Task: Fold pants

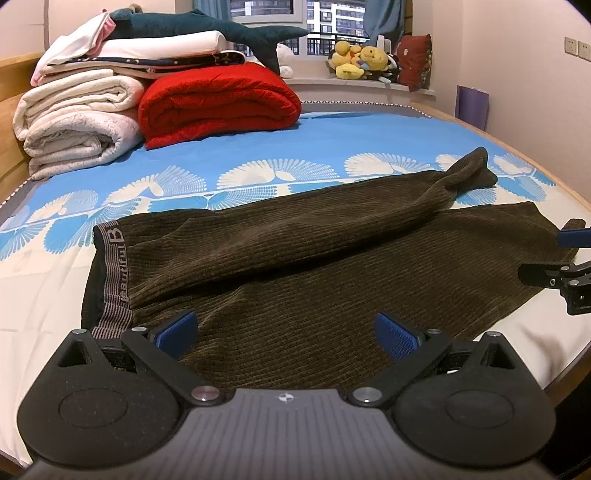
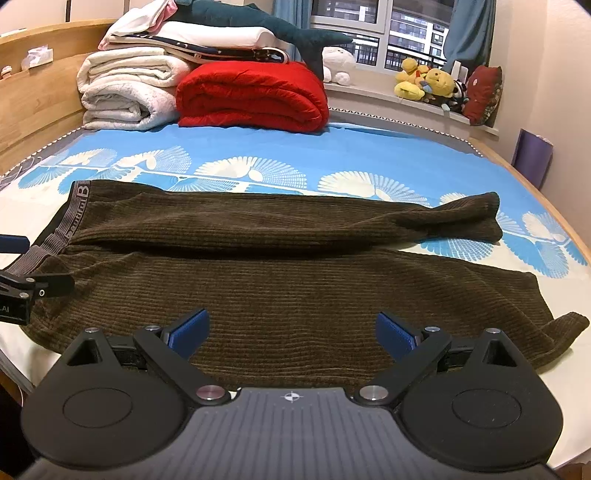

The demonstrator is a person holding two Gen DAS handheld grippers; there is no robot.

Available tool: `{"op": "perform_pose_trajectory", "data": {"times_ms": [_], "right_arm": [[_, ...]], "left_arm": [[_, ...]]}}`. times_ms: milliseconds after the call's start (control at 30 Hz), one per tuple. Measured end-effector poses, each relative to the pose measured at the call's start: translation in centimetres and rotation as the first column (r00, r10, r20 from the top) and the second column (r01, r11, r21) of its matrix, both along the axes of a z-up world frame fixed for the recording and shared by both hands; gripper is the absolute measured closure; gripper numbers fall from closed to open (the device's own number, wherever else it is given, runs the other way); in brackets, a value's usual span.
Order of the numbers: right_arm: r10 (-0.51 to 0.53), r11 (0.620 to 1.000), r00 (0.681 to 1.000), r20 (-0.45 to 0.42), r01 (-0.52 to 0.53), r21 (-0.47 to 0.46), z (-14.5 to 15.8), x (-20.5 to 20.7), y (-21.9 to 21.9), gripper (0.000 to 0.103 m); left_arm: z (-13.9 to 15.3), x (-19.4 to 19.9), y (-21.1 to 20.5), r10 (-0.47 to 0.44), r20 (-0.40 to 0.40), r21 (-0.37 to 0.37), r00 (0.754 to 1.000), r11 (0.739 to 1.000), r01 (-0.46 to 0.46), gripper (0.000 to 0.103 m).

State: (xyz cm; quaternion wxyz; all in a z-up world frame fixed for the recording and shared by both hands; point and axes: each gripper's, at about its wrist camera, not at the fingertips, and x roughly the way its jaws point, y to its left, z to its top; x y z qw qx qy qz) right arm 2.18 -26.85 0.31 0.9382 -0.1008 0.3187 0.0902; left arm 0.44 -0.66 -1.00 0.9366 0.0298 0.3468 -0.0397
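Dark brown ribbed corduroy pants [image 1: 314, 254] spread flat across the bed [image 1: 332, 136], both hand-held grippers released above the near leg.

Lay lengthwise on the blue-and-white fan-patterned sheet, grey lettered elastic waistband [image 1: 114, 273] at the left, cuffs at the right, far leg slightly bunched at its end. Left hand-held gripper [image 1: 286, 332] hovered near the waistband end with blue pads wide apart, gripping nothing; right hand-held gripper [image 2: 291, 330] likewise spread over the near leg, empty. Stacked at the headboard: folded white and cream blankets [image 1: 74, 122], a folded red quilt [image 1: 218, 99], a dark teal plush shark [image 1: 207, 29] on top. Yellow plush toys [image 1: 358, 59] crowded the windowsill.
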Motion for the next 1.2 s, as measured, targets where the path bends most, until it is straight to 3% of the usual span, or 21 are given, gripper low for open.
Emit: {"op": "perform_pose_trajectory", "data": {"times_ms": [367, 400, 433, 533, 600, 633, 733, 800, 833, 900, 967, 1033, 1100, 1133, 1200], "right_arm": [[-0.011, 1.000, 1.000, 0.028, 0.011, 0.000, 0.3, 0.0, 0.0, 0.007], [-0.017, 1.000, 0.999, 0.047, 0.017, 0.001, 0.6, 0.0, -0.2, 0.008], [-0.029, 1.000, 0.997, 0.074, 0.028, 0.008, 1.0, -0.1, -0.4, 0.011], [-0.069, 0.996, 0.989, 0.129, 0.061, 0.065, 2.7, 0.1, -2.0, 0.035], [-0.093, 0.991, 0.984, 0.151, 0.076, 0.113, 4.2, 0.7, -3.6, 0.059], [-0.108, 0.988, 0.978, 0.177, 0.085, 0.130, 5.1, 1.0, -4.6, 0.060], [-0.141, 0.985, 0.966, 0.215, 0.114, 0.130, 7.0, 2.9, -7.9, 0.060], [-0.194, 0.977, 0.963, 0.189, 0.171, 0.130, 6.9, 4.9, -10.5, 0.050], [-0.244, 0.965, 0.956, 0.163, 0.223, 0.139, 6.3, 6.0, -12.5, 0.045], [-0.351, 0.931, 0.929, 0.118, 0.333, 0.147, 4.5, 7.0, -15.6, 0.038], [-0.507, 0.848, 0.861, -0.045, 0.508, 0.155, 1.8, 8.3, -19.5, 0.038], [-0.587, 0.743, 0.791, -0.172, 0.610, 0.275, 0.1, 8.5, -23.3, 0.039], [-0.644, 0.654, 0.718, -0.262, 0.696, 0.298, -1.5, 8.4, -25.9, 0.039], [-0.679, 0.601, 0.665, -0.311, 0.747, 0.284, -2.6, 8.3, -27.0, 0.039], [-0.697, 0.528, 0.595, -0.399, 0.803, 0.276, -4.8, 8.3, -28.1, 0.038]], "left_arm": [[0.6, 0.0, 0.4, -0.006, 0.038, -0.012, 0.999, 1.000, 0.007, 0.004], [0.9, 0.1, 0.7, -0.009, 0.045, -0.024, 0.999, 1.000, 0.010, 0.014], [1.3, 0.4, 1.2, -0.017, 0.045, -0.029, 0.999, 0.999, 0.018, 0.037], [2.7, 2.2, 3.3, -0.044, 0.025, -0.034, 0.999, 0.998, 0.044, 0.078], [3.6, 3.8, 5.6, -0.055, 0.036, -0.016, 0.998, 0.998, 0.055, 0.084], [3.9, 4.7, 6.8, -0.047, 0.039, 0.005, 0.998, 0.999, 0.047, 0.084], [3.3, 7.6, 12.0, 0.045, 0.011, 0.014, 0.999, 0.999, -0.045, 0.083], [1.3, 8.7, 16.2, 0.152, -0.019, -0.022, 0.988, 0.988, -0.153, 0.083], [0.2, 9.3, 18.0, 0.214, -0.088, -0.053, 0.973, 0.974, -0.219, 0.083], [-1.3, 10.2, 21.4, 0.305, -0.201, -0.168, 0.931, 0.926, -0.339, 0.080], [-2.1, 10.5, 23.2, 0.345, -0.254, -0.214, 0.903, 0.891, -0.401, 0.071], [-2.7, 11.1, 24.0, 0.359, -0.305, -0.219, 0.882, 0.875, -0.431, 0.046], [-3.1, 11.5, 24.2, 0.374, -0.340, -0.196, 0.863, 0.869, -0.454, 0.034], [-3.4, 11.6, 24.3, 0.381, -0.357, -0.175, 0.852, 0.869, -0.462, 0.028], [-4.2, 12.1, 24.3, 0.372, -0.397, -0.161, 0.839, 0.872, -0.463, 0.025]]}}
